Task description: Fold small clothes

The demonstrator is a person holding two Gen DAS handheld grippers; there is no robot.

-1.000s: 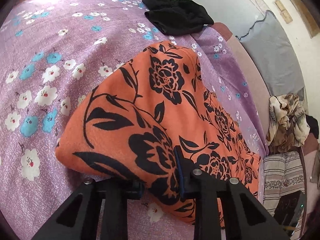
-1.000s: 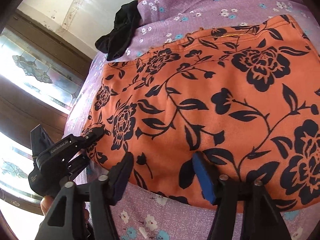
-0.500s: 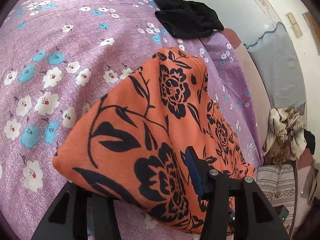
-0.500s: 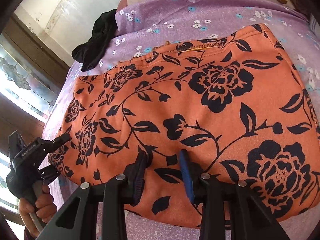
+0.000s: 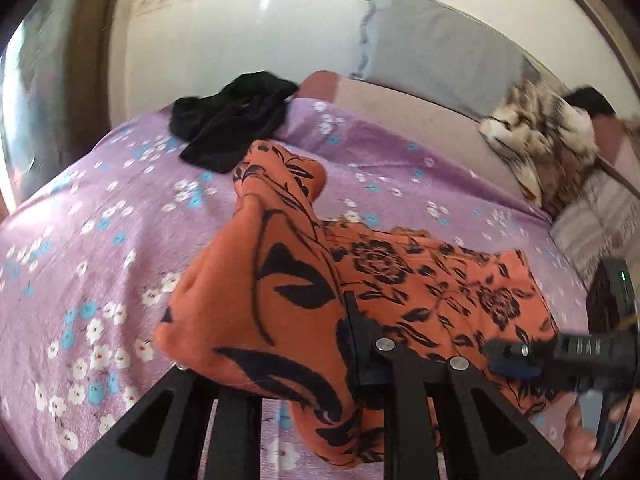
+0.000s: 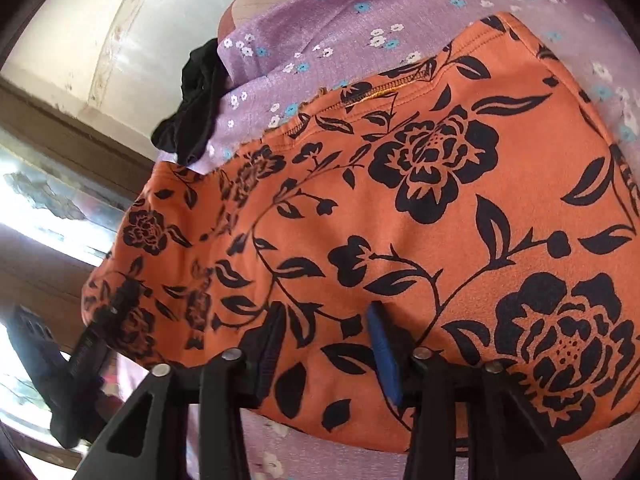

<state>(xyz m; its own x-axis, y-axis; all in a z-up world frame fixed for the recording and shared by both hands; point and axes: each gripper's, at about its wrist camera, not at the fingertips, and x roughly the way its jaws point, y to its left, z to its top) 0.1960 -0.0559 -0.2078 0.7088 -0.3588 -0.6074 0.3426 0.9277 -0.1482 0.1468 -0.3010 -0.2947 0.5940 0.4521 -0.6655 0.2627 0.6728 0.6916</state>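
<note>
Showing only leftward: patterned bundle (image 5: pixel 540 148) beyond orange garment (image 5: pixel 280 300)

Around your work: bed, wall and stray bedding.

You had a purple bedsheet (image 5: pixel 100 208) printed with white and blue flowers spread over the bed, and a crumpled black cloth (image 5: pixel 232 132) lay at its far edge near the pale wall (image 5: pixel 224 40). A grey pillow (image 5: pixel 432 56) leaned on that wall, with a cream-and-brown patterned cloth (image 5: pixel 540 140) bunched beside it and a striped cushion (image 5: pixel 600 216) just below. From your right camera, a wood-framed window (image 6: pixel 44 184) glared at the left.
</note>
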